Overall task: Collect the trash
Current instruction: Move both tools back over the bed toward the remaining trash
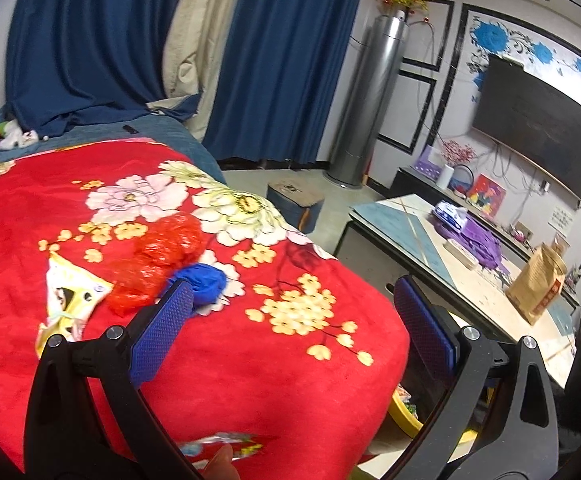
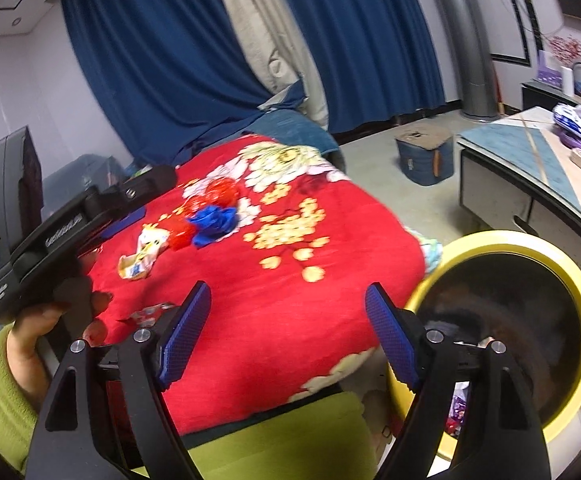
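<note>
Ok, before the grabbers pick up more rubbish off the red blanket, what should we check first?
1. Left gripper open and empty: ok.
2. Right gripper open and empty: ok.
3. Rubbish in plain sight on the red blanket: red plastic bag, blue plastic bag, yellow wrapper: ok.
4. Yellow bin beside the bed, mouth uncovered: ok.
5. Small wrapper at the near edge easy to grab: cannot tell, it is blurred.
</note>
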`<state>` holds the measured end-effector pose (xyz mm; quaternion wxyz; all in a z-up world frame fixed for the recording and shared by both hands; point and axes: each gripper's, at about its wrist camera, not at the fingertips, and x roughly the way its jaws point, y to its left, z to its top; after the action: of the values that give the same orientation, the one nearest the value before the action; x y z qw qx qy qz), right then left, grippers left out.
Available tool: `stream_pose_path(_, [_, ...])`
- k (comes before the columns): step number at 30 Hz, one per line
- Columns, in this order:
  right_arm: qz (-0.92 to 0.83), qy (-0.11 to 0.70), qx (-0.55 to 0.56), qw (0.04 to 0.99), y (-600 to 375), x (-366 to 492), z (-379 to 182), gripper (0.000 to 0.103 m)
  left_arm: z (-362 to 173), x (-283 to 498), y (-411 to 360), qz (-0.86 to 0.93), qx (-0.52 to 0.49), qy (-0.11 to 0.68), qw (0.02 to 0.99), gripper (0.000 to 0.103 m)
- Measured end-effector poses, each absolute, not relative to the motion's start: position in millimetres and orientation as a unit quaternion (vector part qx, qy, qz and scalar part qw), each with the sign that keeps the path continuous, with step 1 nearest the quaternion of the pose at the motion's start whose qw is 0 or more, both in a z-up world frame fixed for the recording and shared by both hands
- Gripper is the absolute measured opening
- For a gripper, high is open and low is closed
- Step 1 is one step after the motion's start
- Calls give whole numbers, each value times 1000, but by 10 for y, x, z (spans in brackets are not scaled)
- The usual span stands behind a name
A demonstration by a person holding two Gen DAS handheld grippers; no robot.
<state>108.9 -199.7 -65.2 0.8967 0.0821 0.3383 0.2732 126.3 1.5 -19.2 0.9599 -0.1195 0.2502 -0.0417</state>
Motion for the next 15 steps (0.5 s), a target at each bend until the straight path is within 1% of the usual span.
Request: stream_pose_path(15, [336,368,48,866,-1336,1144,-720,78,-223,1266,722,4,-172,254,952,93])
